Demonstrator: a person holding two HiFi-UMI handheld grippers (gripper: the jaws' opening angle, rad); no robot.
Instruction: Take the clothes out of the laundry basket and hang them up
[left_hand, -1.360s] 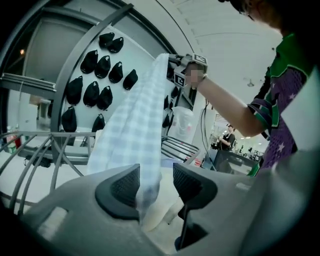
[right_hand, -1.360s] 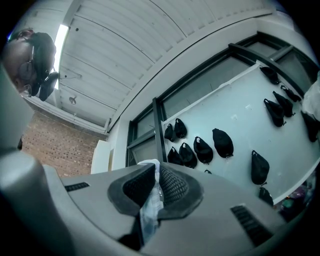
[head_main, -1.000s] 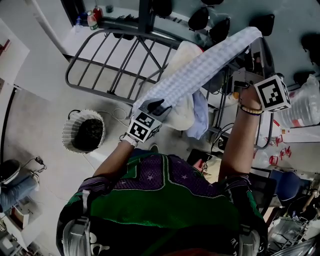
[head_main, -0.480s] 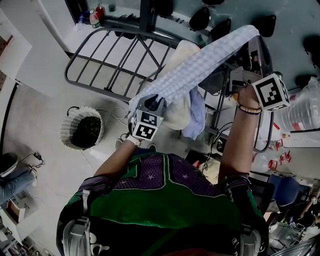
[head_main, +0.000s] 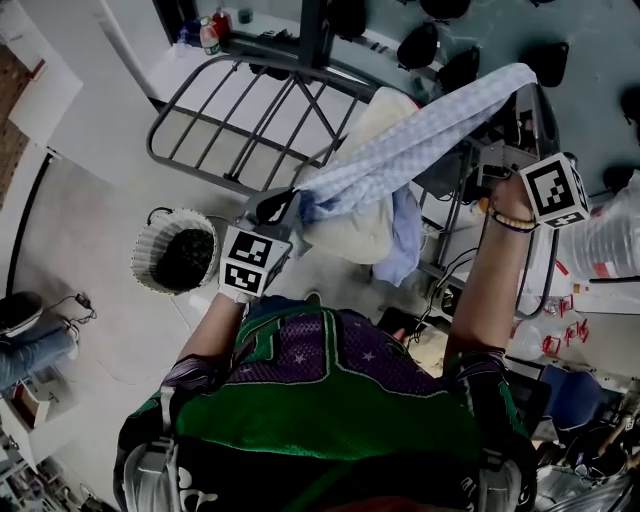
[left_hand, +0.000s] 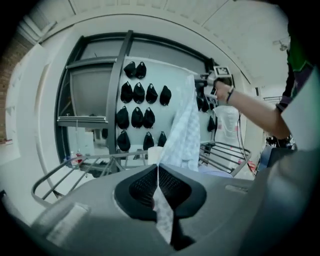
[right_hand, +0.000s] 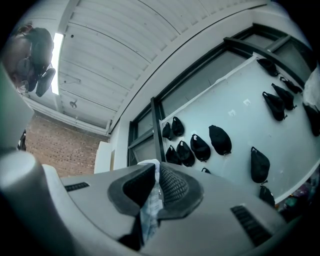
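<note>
Over the drying rack, a long checked cloth is stretched in the air between the two grippers. The left gripper has just been closing its jaws, and now they are pressed together on a thin bit of the cloth's low end. The right gripper is up higher, and its jaws are almost together with a bunched bit of the other end pinched between them. Under the cloth, a cream thing and a blue thing already lie on the rack. The laundry basket sits on the floor to the left, well apart from the cloth, with something dark inside. It looks like the cloth is about to be laid over the rack. The left jaws only have a small edge, so a hard pull could tug it free, and that end would drop to the floor. If the cloth comes down on the cream and blue things, it could bunch up on them or drag them off the rack.
</note>
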